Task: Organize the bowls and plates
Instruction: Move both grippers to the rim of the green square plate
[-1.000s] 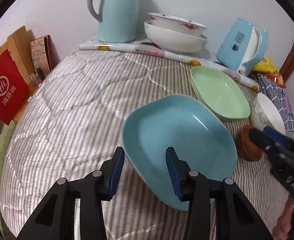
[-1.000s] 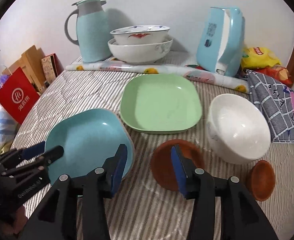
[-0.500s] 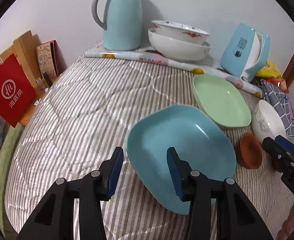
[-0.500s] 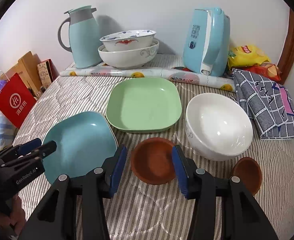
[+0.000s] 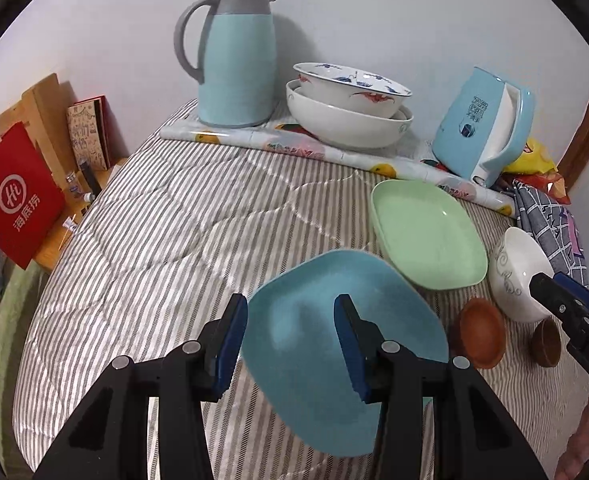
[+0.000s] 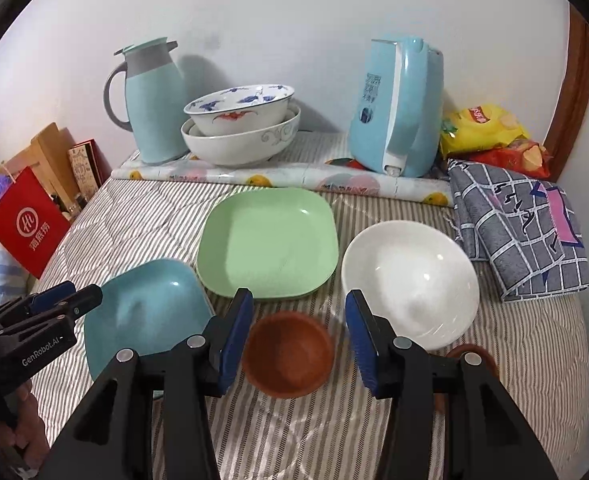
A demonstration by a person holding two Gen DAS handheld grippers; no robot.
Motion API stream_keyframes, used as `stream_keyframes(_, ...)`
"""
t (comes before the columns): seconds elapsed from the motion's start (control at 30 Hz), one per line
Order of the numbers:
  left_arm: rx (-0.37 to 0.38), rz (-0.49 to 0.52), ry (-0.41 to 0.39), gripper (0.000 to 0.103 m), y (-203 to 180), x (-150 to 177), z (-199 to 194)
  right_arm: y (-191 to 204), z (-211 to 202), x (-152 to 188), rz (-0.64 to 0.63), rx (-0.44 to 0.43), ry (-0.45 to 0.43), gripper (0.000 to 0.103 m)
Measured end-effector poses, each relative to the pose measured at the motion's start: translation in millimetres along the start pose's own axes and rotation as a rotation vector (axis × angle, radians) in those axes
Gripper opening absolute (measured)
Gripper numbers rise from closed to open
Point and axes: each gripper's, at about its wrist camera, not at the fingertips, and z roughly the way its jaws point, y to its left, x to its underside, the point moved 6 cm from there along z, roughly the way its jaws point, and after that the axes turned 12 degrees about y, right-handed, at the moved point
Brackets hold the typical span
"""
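Observation:
A blue plate lies on the striped cover, with a green plate behind it. A white bowl stands to the right. A brown saucer lies in front, and a second small brown dish lies further right. My left gripper is open above the blue plate's near left part. My right gripper is open, its fingers either side of the brown saucer and above it.
At the back stand a blue jug, two stacked white bowls and a blue kettle on a rolled mat. A checked cloth and snack bags lie right. A red bag stands left.
Both grippers have pulled back and risen, so the dishes look smaller and lower in view. The second small brown dish has come into the left wrist view. Both stay open.

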Motion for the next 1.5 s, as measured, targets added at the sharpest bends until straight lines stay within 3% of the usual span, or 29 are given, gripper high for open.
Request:
stream_keyframes(0.33, -0.004, 0.046, -0.008, 0.043, -28.7, -31.6, 7.7, -27.5, 10.7, -26.8, 0.032, 0.021, 0.0, 0.048)
stream_keyframes(0.7, -0.057, 0.121, -0.027, 0.043, -53.4, -67.5, 23.0, -42.3, 31.7, -55.7, 0.033, 0.023, 0.014, 0.048)
stream_keyframes(1.5, -0.049, 0.136, 0.087, 0.043, -71.2, -95.3, 86.1, -31.0, 95.4, -90.2, -0.026, -0.008, 0.105, 0.047)
